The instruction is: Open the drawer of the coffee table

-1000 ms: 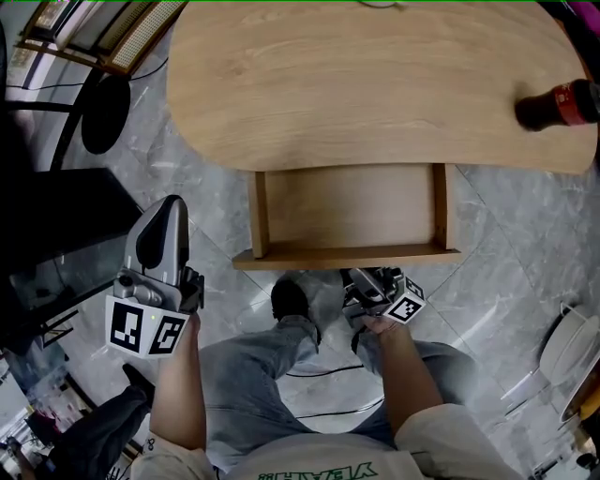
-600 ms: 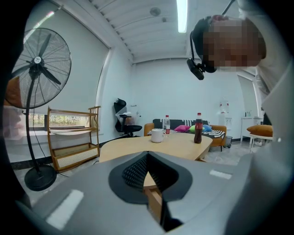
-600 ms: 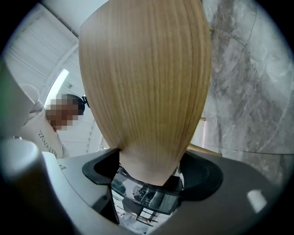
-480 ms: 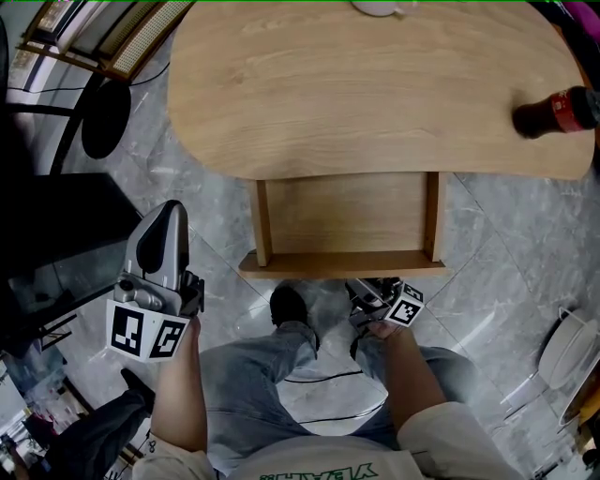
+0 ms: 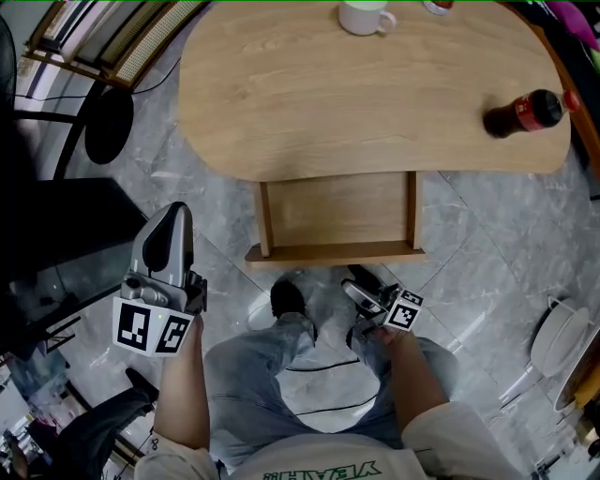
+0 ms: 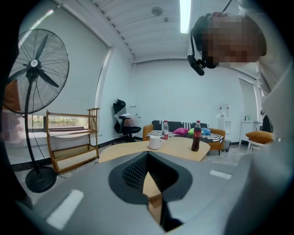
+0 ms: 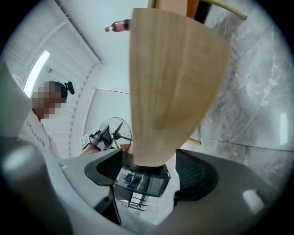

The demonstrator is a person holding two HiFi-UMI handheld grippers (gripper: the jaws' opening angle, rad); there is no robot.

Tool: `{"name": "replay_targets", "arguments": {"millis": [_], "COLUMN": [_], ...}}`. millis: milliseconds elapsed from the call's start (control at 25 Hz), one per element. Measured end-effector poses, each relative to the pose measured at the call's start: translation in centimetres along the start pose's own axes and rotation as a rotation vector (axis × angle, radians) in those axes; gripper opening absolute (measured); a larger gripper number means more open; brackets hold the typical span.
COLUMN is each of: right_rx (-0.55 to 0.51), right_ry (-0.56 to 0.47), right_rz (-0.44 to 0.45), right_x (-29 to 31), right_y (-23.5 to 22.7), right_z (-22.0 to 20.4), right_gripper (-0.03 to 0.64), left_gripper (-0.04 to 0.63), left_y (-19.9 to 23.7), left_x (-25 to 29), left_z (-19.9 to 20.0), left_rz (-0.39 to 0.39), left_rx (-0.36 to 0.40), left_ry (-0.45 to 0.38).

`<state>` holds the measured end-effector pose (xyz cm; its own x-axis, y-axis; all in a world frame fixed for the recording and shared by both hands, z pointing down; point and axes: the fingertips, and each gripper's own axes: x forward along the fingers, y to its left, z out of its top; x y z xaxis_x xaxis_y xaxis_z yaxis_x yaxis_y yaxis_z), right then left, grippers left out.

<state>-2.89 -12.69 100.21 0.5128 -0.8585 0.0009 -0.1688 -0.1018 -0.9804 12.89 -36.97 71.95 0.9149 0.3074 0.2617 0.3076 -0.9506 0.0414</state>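
Observation:
The coffee table [image 5: 375, 94] has a light wooden top. Its drawer [image 5: 337, 211] stands pulled out toward me, empty inside, its front board [image 5: 333, 251] nearest. My right gripper [image 5: 354, 279] hangs just short of that board, low by my knees. In the right gripper view the drawer front [image 7: 174, 82] rises ahead of the right gripper [image 7: 151, 170]. Its jaws have just been closing but stand open, and the pads do not touch the board. My left gripper [image 5: 175, 214] is held off to the left, away from the table. There the left gripper [image 6: 147, 158] shows its fingertips meeting with nothing held.
A cola bottle [image 5: 520, 112] and a white mug [image 5: 364, 17] stand on the table top. A fan base [image 5: 111, 112], a wooden rack [image 6: 71, 137] and a dark glass-fronted unit [image 5: 56, 244] stand to the left. My legs and shoes [image 5: 289, 298] are just before the drawer.
My right gripper has drawn back from the drawer front, leaving a gap of floor. The left gripper has risen a little. The head view has shifted, bringing the mug in.

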Motion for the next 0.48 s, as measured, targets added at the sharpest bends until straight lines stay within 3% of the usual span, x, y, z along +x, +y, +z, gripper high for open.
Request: {"name": "replay_targets", "arguments": {"millis": [200,320,480], "right_rx": [-0.232,-0.492,-0.864], "right_ry": [0.098,0.132,0.099], "right_rz": [0.068,0.079,-0.010], "right_x": [1.4,4.7,8.8], "right_y": [14.0,24.2,36.6], "right_z": [4.5,10.4,18.6], "right_gripper": [0.364,0.364,0.362], "left_gripper": [-0.002,-0.002,-0.002], "left_y": [-0.4,-0.5,-1.1], "left_x": [-1.2,-1.9,-2.6], "left_z": [6.4,12.0,19.9], "left_rz": [-0.018,-0.041,-0.069], "left_rx": [-0.049,-0.082,-0.108], "left_ry": [-0.013,-0.050,-0.107]}}
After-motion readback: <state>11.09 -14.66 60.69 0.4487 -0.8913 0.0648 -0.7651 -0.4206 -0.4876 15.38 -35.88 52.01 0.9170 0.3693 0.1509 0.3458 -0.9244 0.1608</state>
